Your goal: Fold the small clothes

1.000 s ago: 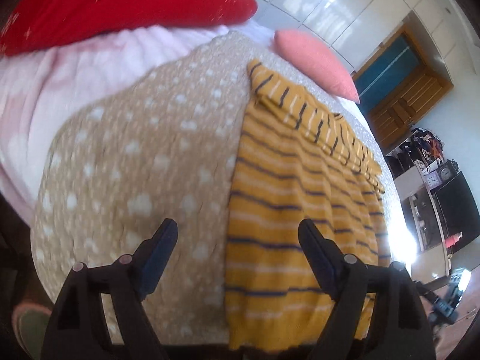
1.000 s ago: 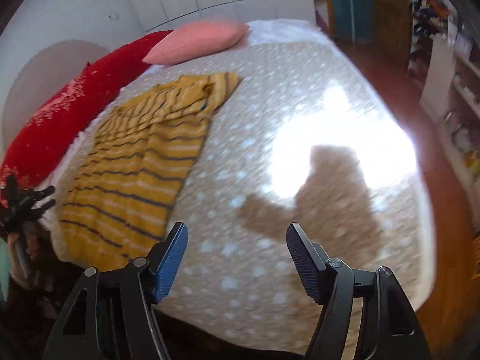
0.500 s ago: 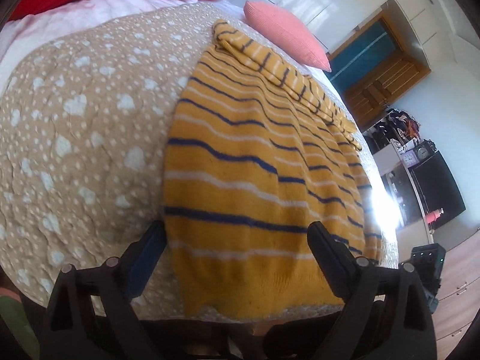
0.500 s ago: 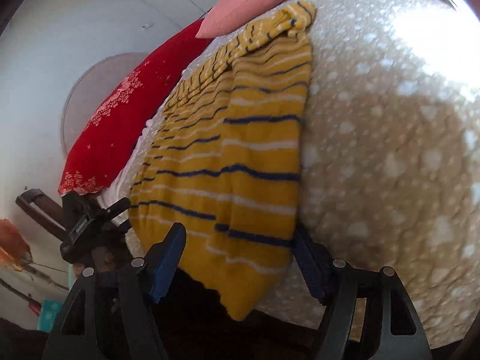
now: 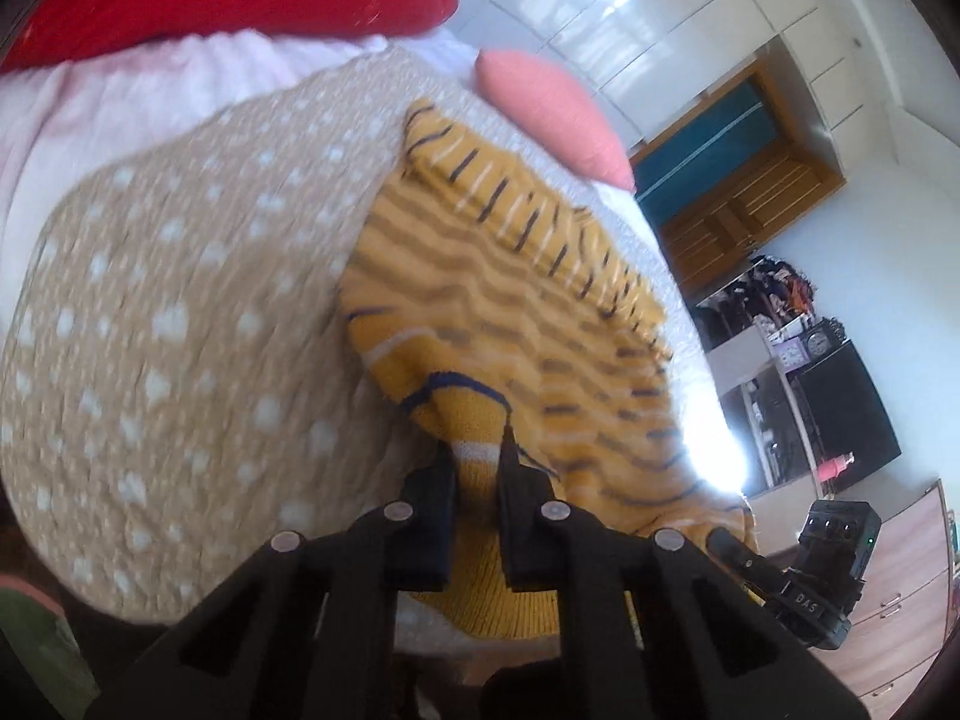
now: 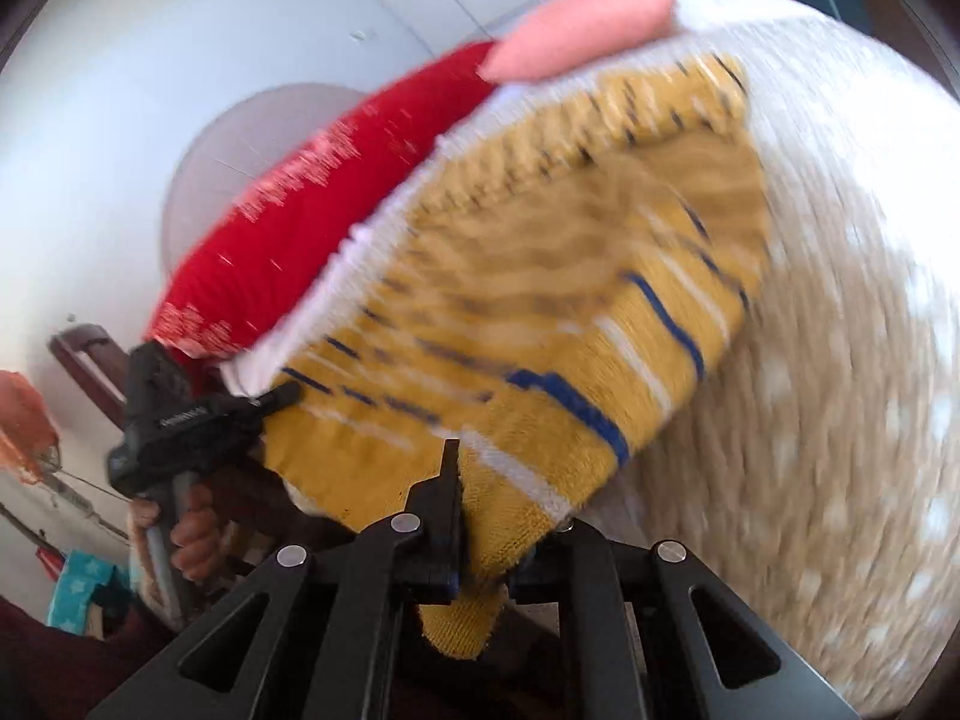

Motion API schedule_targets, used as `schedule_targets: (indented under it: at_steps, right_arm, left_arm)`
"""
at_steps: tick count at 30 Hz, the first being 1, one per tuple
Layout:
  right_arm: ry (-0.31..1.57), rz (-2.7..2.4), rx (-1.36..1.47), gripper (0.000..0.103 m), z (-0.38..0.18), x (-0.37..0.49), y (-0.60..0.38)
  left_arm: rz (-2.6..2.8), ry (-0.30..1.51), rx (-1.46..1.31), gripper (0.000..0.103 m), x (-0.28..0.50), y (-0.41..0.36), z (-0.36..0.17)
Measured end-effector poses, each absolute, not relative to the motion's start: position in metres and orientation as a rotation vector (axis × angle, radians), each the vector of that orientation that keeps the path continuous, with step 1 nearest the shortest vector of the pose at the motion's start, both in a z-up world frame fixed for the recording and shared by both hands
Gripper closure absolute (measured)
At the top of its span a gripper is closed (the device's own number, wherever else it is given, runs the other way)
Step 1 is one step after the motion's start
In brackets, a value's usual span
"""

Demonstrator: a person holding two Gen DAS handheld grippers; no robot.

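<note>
Now both claws are clenched on the hem of the striped sweater (image 5: 516, 324), lifting it off the bed (image 5: 168, 312).
Left claw (image 5: 474, 462) and right claw (image 6: 486, 498) should rise level, carrying the hem evenly toward the collar.
</note>
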State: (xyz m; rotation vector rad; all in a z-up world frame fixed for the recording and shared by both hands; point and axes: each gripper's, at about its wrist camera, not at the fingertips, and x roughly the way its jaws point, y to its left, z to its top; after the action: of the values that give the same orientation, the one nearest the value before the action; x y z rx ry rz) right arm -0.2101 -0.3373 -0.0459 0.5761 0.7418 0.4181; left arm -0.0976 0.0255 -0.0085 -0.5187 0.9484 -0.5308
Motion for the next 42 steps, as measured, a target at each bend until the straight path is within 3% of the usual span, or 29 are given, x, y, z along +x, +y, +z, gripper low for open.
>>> schedule_targets:
  at_steps: [9,18,20,22,26,28,34,36,38,42]
  right_arm:
    - [0.654,0.401,0.700,0.092,0.001,-0.099,-0.384]
    - [0.741,0.271,0.849,0.088,-0.036,0.025,-0.430]
    - [0.761,0.269,0.917,0.081,-0.048,0.043,-0.440]
    - [0.776,0.268,0.973,0.060,-0.058,0.060,-0.447]
    - [0.746,0.256,1.065,0.045,-0.068,0.079,-0.457]
    - [0.705,0.224,1.089,0.035,-0.068,0.082,-0.466]
    - [0.662,0.164,0.988,0.034,-0.042,0.079,-0.474]
    - [0.639,0.183,0.882,0.033,-0.026,0.071,-0.465]
    - [0.647,0.221,0.823,0.033,-0.020,0.067,-0.453]
    - [0.770,0.246,0.798,0.033,-0.042,0.083,-0.435]
  left_arm:
    - [-0.501,0.901,-0.539,0.093,0.022,-0.019,0.030]
    - [-0.428,1.051,-0.580,0.092,0.141,-0.054,-0.015]
    - [-0.430,1.087,-0.644,0.087,0.159,-0.053,-0.026]
    - [-0.436,1.109,-0.740,0.081,0.175,-0.048,-0.036]
    - [-0.423,1.078,-0.842,0.056,0.194,-0.038,-0.038]
    - [-0.394,1.060,-0.857,0.054,0.202,-0.034,-0.036]
    - [-0.407,1.031,-0.644,0.051,0.193,-0.047,-0.006]
    - [-0.441,1.000,-0.518,0.047,0.179,-0.062,0.006]
    - [-0.460,0.987,-0.386,0.035,0.170,-0.083,0.009]
    - [-0.372,1.064,-0.317,0.030,0.186,-0.098,-0.017]
